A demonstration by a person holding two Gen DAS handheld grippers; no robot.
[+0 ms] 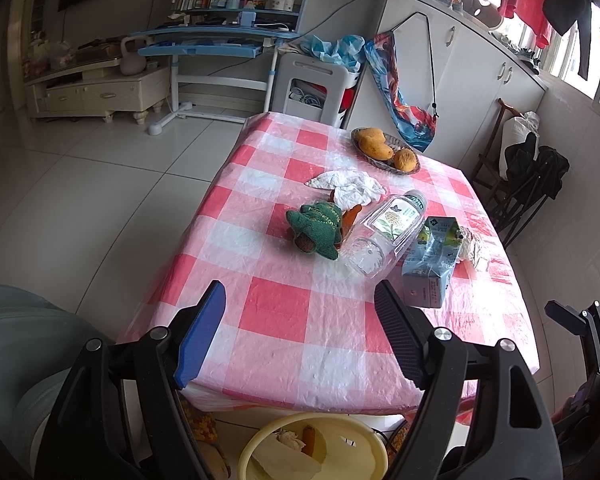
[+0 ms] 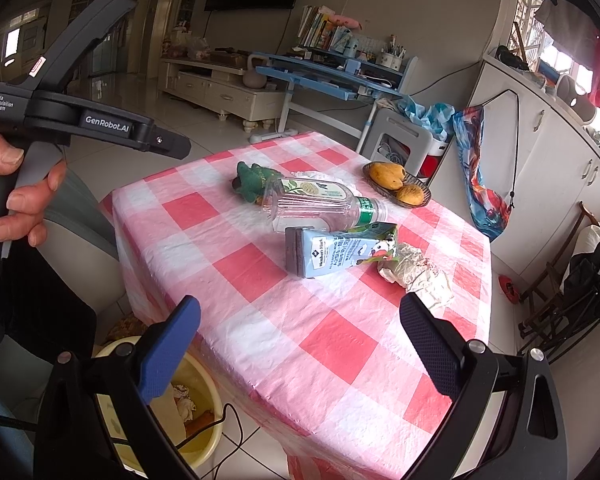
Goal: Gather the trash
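On the pink-checked table (image 1: 300,312) lie a clear plastic bottle (image 1: 384,232) (image 2: 320,202), a light-blue milk carton (image 1: 434,268) (image 2: 332,250), a crumpled white tissue (image 1: 352,186) and a crumpled wrapper (image 2: 416,276) (image 1: 474,248). A yellow bin (image 1: 312,452) (image 2: 204,412) stands on the floor below the near table edge, with tissue and an orange scrap inside. My left gripper (image 1: 300,328) is open over the near table edge, nothing between its fingers. My right gripper (image 2: 300,348) is open and empty too, short of the carton.
A green knitted toy (image 1: 318,228) (image 2: 254,180) lies beside the bottle. A basket of mangoes (image 1: 384,148) (image 2: 396,184) sits at the far table corner. A hand (image 2: 20,184) holds the left gripper's handle. White cabinets (image 1: 460,80) and a folding chair (image 1: 520,184) stand to the right.
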